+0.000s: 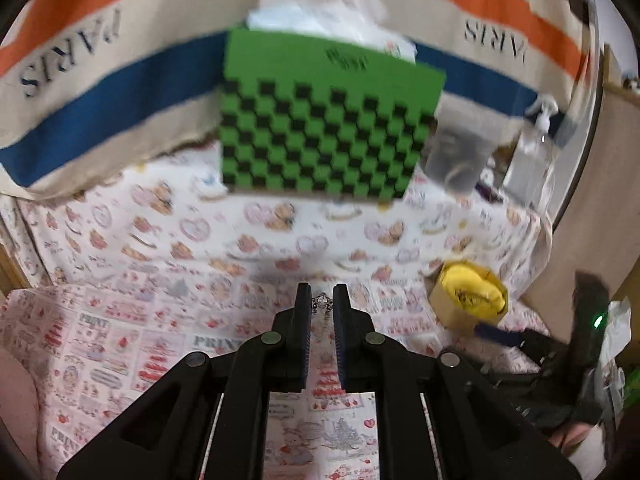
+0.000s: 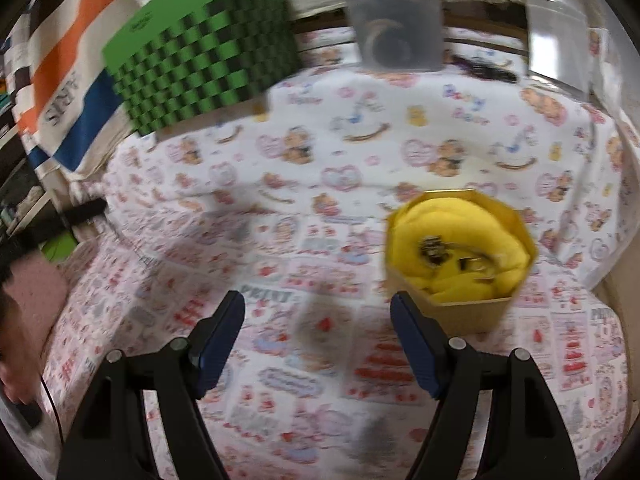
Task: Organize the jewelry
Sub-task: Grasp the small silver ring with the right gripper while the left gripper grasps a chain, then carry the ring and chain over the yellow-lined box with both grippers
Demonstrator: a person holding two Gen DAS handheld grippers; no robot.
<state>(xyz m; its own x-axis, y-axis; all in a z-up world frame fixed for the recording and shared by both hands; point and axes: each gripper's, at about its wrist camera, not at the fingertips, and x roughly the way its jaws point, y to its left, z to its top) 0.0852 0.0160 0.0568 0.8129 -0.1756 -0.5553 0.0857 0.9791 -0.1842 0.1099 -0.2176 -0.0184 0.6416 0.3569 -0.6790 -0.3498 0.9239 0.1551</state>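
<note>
My left gripper [image 1: 322,300] is shut on a small silver jewelry piece [image 1: 322,303] with a dangling chain, held above the patterned cloth. A gold octagonal box [image 2: 460,256] with a yellow cushion holds several small metal jewelry pieces [image 2: 434,250]; it sits just beyond the right finger of my right gripper [image 2: 318,312], which is open and empty. The same box shows in the left wrist view [image 1: 470,296], to the right of my left gripper.
A green and black checkered box [image 1: 324,120] stands at the back, also in the right wrist view [image 2: 200,48]. A clear plastic container [image 2: 396,20] and a clear pump bottle [image 1: 532,160] stand at the back right. A striped PARIS bag [image 1: 100,80] lies behind.
</note>
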